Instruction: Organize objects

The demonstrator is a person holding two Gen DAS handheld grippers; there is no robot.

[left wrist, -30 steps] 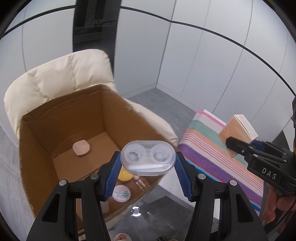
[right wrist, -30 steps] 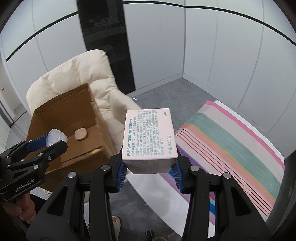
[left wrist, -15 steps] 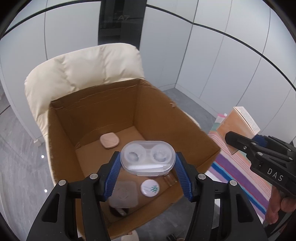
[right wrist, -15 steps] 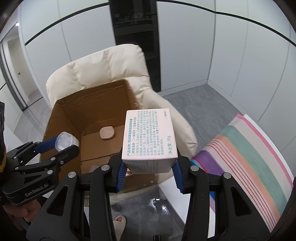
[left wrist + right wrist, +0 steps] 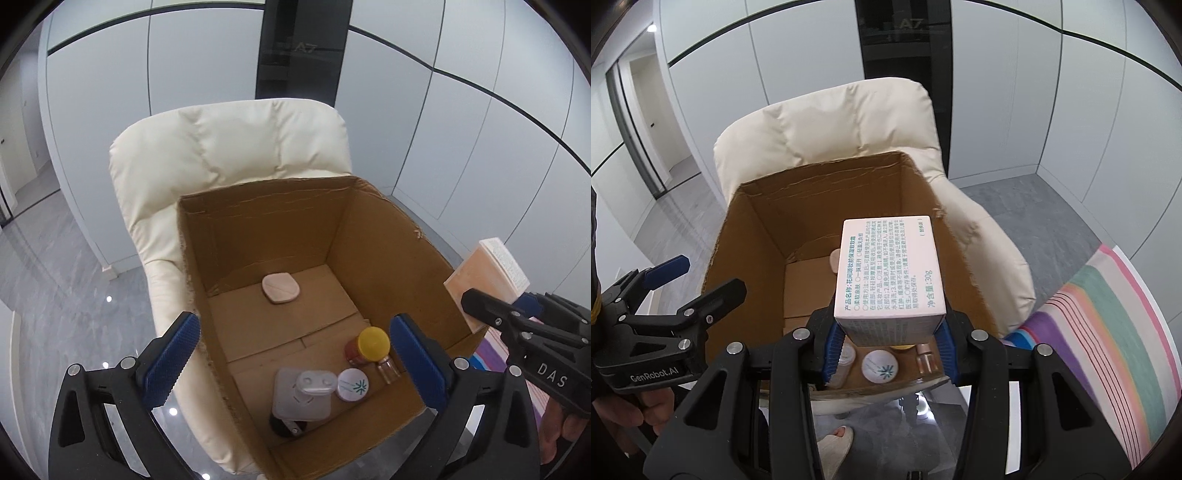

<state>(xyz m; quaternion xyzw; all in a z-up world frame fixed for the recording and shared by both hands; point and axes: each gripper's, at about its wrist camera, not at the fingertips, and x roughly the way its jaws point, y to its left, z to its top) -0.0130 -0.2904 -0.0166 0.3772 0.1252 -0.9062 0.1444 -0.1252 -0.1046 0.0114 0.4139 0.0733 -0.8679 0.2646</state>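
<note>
Two grippers over one cardboard box [image 5: 388, 236] on a cream armchair [image 5: 229, 147]. Left gripper [image 5: 293, 345] opening, jaws spread wide, nothing between the pads; clear lens case [image 5: 314, 384] lying on the box floor atop a pale square lid at about 6 o'clock, beside a round white tin [image 5: 352, 384] and a yellow-capped jar [image 5: 371, 345]. Pink compact [image 5: 280, 288] alone near 12 o'clock. Right gripper [image 5: 888, 341] pinching a white printed carton [image 5: 890, 269], poised above the box's near-right corner. Step in hand, judged: drop-off, carton still to go. Next: easing the carton down toward bare cardboard around 11 o'clock, clear of the bottles, then letting go.
</note>
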